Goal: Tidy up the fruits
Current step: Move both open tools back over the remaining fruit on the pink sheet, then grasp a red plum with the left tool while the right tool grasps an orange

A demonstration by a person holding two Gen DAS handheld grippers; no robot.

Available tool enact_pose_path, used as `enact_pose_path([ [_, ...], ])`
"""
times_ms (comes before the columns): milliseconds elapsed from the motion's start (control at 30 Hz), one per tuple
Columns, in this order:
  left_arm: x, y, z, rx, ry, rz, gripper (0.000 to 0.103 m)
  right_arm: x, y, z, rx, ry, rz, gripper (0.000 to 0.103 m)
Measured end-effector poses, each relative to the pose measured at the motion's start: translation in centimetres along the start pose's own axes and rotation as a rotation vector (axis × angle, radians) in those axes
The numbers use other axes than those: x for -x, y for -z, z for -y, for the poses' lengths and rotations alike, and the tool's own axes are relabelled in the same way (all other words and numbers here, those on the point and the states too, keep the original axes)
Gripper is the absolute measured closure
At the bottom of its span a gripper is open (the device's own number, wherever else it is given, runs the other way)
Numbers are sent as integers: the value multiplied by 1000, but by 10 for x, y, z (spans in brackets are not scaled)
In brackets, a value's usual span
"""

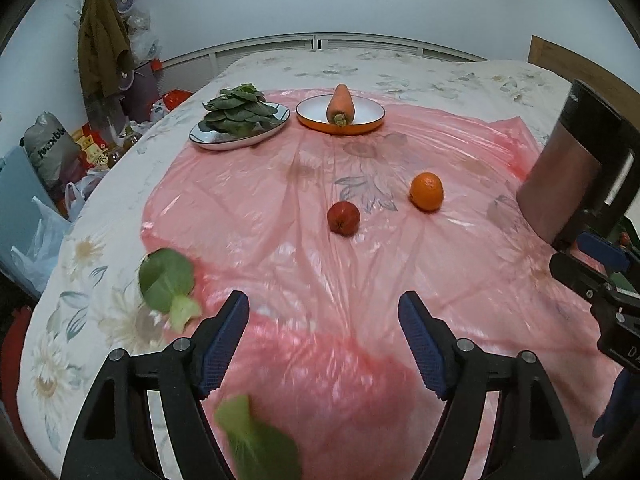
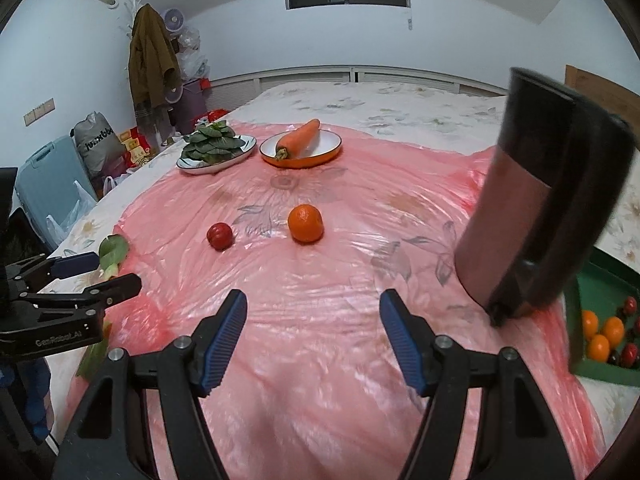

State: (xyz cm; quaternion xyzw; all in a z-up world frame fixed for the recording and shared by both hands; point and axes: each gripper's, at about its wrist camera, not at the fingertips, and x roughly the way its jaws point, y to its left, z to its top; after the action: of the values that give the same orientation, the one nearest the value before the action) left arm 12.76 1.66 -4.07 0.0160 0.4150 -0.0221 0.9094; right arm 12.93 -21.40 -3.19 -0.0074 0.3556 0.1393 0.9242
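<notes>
An orange (image 1: 426, 191) (image 2: 305, 223) and a small red fruit (image 1: 343, 218) (image 2: 219, 235) lie loose on the pink plastic sheet (image 1: 280, 216) (image 2: 360, 216) in the middle of the bed. A green tray (image 2: 600, 292) at the right edge holds several oranges and red fruits. My left gripper (image 1: 324, 320) is open and empty, well short of the red fruit. My right gripper (image 2: 313, 318) is open and empty, short of the orange. Each gripper shows at the edge of the other's view.
A carrot (image 1: 340, 104) (image 2: 300, 138) lies in an orange-rimmed plate (image 1: 372, 114) (image 2: 328, 146). A plate of leafy greens (image 1: 240, 116) (image 2: 212, 146) stands left of it. A dark metal cup (image 1: 576, 164) (image 2: 548, 216) stands at the right. Loose green leaves (image 1: 168, 280) (image 2: 114, 252) lie near the left gripper.
</notes>
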Motion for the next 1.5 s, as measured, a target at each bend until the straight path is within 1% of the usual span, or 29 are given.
enact_pose_path([
  [333,-43,-27,7,-33,54,16,31,-60,-26,-5,51,-53,-21,0],
  [667,-82,-44,10,-58,49,-2,31,-107,-52,-5,61,-99,-21,0],
  [800,-92,-48,13,-63,66,-5,35,-123,-60,-4,58,-117,-29,1],
  [900,-99,-49,13,-58,84,-12,39,-138,-63,-4,71,-113,-54,6],
  [967,-103,-49,13,-57,94,-13,42,-146,-63,-3,68,-113,-66,12],
  [1033,-107,-49,14,-57,94,-16,45,-153,-64,-2,61,-111,-76,14],
  [1067,-109,-49,14,-58,96,-21,46,-156,-65,-2,56,-111,-80,20],
  [1133,-113,-48,15,-59,103,-31,51,-164,-65,-2,52,-100,-98,28],
  [1500,-128,-45,11,-33,125,-53,56,-189,-66,-6,66,-66,-145,35],
])
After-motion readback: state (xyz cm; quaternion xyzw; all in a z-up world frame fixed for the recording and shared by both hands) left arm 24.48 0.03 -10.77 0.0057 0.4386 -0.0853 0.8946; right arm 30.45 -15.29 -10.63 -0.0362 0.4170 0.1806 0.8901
